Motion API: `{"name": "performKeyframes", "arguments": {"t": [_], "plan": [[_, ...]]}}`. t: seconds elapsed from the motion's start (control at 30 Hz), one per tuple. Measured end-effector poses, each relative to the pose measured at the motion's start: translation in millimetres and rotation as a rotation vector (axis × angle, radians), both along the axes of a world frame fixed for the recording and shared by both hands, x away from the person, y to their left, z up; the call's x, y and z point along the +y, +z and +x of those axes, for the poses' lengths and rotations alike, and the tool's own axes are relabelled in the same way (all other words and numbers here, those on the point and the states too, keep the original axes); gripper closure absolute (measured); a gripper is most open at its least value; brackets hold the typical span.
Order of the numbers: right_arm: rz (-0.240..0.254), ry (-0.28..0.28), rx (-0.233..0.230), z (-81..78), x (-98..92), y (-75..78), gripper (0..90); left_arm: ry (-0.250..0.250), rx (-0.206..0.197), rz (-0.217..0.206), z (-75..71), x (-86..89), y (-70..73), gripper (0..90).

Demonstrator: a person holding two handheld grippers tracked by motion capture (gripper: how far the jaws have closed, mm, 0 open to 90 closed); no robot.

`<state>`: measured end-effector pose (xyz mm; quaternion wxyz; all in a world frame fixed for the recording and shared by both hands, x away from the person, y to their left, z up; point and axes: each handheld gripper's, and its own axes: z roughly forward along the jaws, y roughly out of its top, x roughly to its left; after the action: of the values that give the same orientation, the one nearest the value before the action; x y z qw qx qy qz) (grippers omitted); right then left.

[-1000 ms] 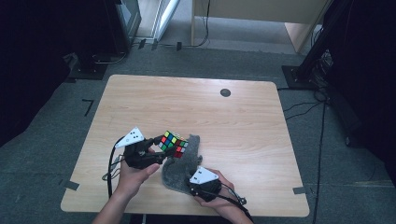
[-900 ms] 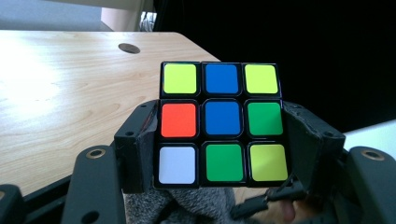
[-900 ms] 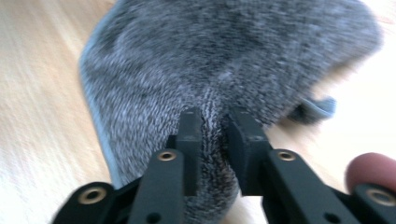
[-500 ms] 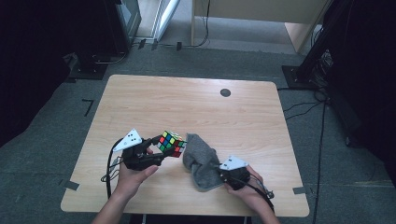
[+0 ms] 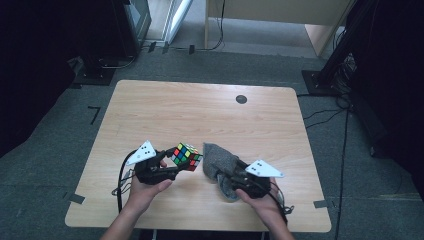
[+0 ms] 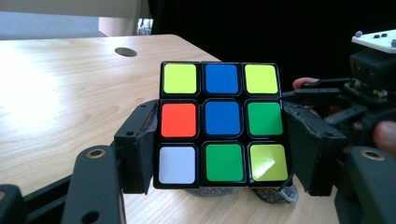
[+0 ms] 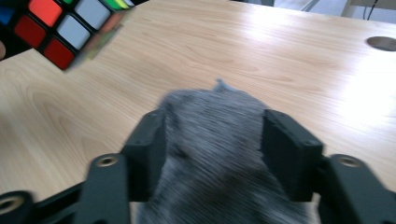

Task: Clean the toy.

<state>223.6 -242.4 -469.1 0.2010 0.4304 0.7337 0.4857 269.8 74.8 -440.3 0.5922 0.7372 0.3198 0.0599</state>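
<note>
A scrambled Rubik's cube (image 5: 186, 156) (image 6: 222, 126) hangs just above the wooden table (image 5: 200, 115), near the front, with my left gripper (image 5: 183, 162) (image 6: 222, 137) shut on its two sides. To its right lies a bunched grey cloth (image 5: 220, 162) (image 7: 215, 135). My right gripper (image 5: 226, 175) (image 7: 212, 140) straddles the cloth's near end; its jaws have just been opening and stand apart with the cloth between them. The left gripper view shows the right gripper (image 6: 369, 93) beyond the cube and a bit of cloth (image 6: 275, 193) under it. The cube (image 7: 60, 23) sits at the top left of the right gripper view.
A small dark round cap (image 5: 241, 99) is set in the table near its far edge. Bare wood stretches from the cube to the far edge. Dark stands and cables (image 5: 345, 110) are on the floor around the table.
My right hand has moved to the right and slightly away from me, dragging the grey cloth out from beside the cube. The left hand and cube have kept still.
</note>
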Motion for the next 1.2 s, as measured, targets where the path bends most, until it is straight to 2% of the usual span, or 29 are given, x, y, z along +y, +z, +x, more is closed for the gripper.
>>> {"name": "performKeyframes", "arguments": {"t": [0.03,0.13,0.2,0.27,0.33,0.5,0.67,0.7,0.73,0.87,0.97,1.03,1.07,1.13,1.2], "plan": [[-0.001,-0.019,0.000,0.8,9.6,-2.4,36.4,-0.016,0.012,-0.004,-0.4,-1.3,-1.0,34.4],[0.003,-0.092,0.008,3.9,33.5,-15.6,32.2,-0.024,-0.002,0.021,-3.3,-5.0,-1.0,34.3],[-0.054,-0.119,0.025,7.7,45.6,-26.7,31.7,-0.040,-0.016,0.032,-5.2,-7.3,-1.3,34.4],[-0.089,-0.148,0.061,11.7,51.9,-36.7,33.0,-0.052,-0.016,0.031,-5.8,-8.7,-2.5,34.3],[-0.139,-0.159,0.093,15.6,54.7,-45.7,35.0,-0.055,-0.012,0.030,-5.1,-8.7,-4.0,34.3],[-0.262,-0.182,0.073,16.8,55.8,-49.2,45.4,-0.054,-0.007,0.024,-3.4,-5.6,-6.6,34.2],[-0.296,-0.199,0.068,16.8,51.1,-50.0,54.2,-0.076,0.002,0.007,-3.4,-5.8,-7.5,34.1],[-0.303,-0.196,0.064,17.0,47.6,-50.3,62.0,-0.078,0.000,0.006,-3.6,-6.4,-7.8,34.1],[-0.299,-0.188,0.062,17.5,45.0,-50.2,66.1,-0.084,-0.001,0.009,-4.2,-7.4,-8.5,34.1],[-0.228,-0.184,0.083,18.9,29.1,-47.2,78.7,-0.089,-0.004,0.026,-4.3,-9.1,-10.4,34.2],[-0.135,-0.194,0.044,15.0,14.6,-39.0,80.3,-0.096,-0.011,0.041,-4.6,-10.7,-12.1,34.3],[-0.043,-0.182,0.008,10.9,5.4,-26.8,80.4,-0.100,-0.012,0.044,-4.9,-11.5,-12.7,34.3],[0.014,-0.156,-0.013,8.0,1.4,-18.9,80.3,-0.107,-0.025,0.063,-6.0,-14.9,-14.2,34.3],[0.104,-0.075,-0.082,-0.1,-2.8,-1.4,80.1,-0.122,-0.032,0.072,-7.7,-20.1,-16.3,34.4],[0.151,0.008,-0.151,-10.9,-0.6,16.4,79.8,-0.152,-0.046,0.073,-11.2,-27.3,-17.9,34.4]]}}
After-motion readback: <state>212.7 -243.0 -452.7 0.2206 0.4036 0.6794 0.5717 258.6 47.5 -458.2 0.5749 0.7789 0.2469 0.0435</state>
